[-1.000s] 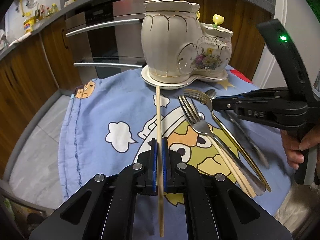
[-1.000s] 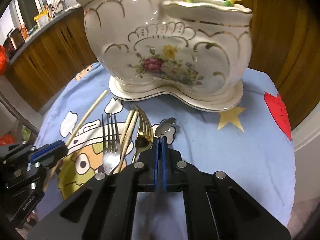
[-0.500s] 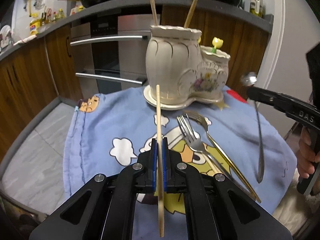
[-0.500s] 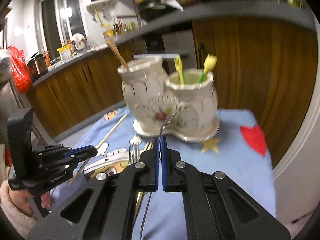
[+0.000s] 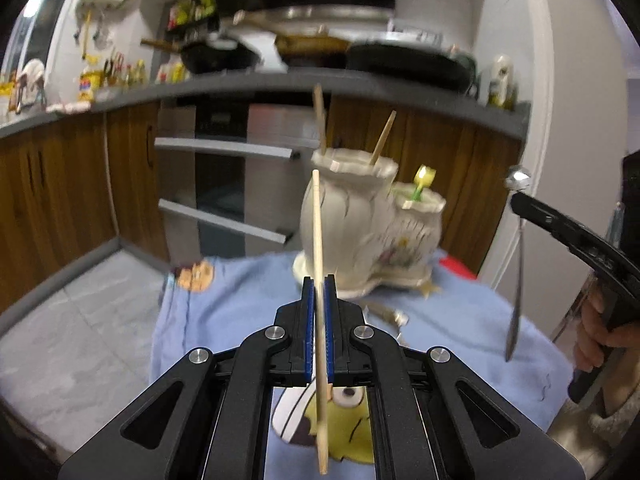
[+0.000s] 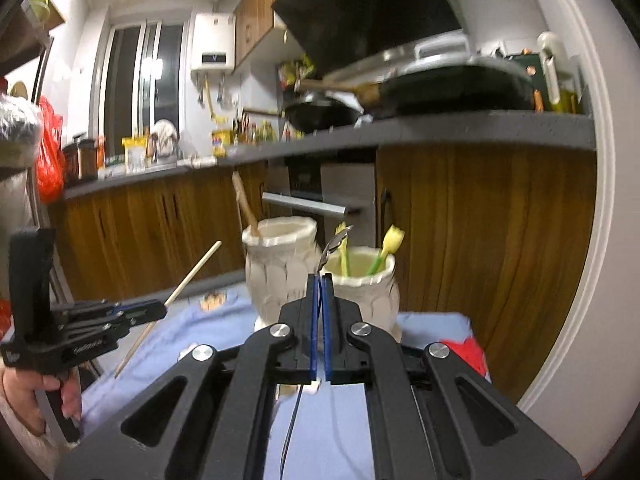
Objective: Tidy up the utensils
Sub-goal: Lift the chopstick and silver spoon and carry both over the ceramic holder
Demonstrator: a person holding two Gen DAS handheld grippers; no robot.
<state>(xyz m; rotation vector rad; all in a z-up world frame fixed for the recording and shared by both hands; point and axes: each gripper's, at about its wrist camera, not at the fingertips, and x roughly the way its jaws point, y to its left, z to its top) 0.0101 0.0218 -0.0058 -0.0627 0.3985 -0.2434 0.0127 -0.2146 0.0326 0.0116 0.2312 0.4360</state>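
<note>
My left gripper (image 5: 319, 284) is shut on a wooden chopstick (image 5: 317, 232) and holds it upright in the air in front of the white ceramic holder (image 5: 348, 220). The holder has a tall pot with two chopsticks (image 5: 382, 138) in it and a lower pot with yellow-topped picks (image 5: 423, 178). My right gripper (image 6: 320, 280) is shut on a silver spoon (image 6: 334, 244), lifted near the lower pot (image 6: 362, 276). The spoon also shows in the left wrist view (image 5: 518, 264), hanging handle down. The left gripper and its chopstick show at the left of the right wrist view (image 6: 138, 312).
The holder stands on a blue cartoon cloth (image 5: 224, 312) over a small table. Remaining cutlery (image 5: 386, 312) lies on the cloth behind my left fingers. Wooden kitchen cabinets (image 5: 52, 208) and an oven (image 5: 224, 184) stand beyond; a white wall (image 6: 580, 280) is at the right.
Both grippers rose off the cloth, the left with the chopstick and the right with the spoon. Both views now look level at the holder's rims instead of down on the table.
</note>
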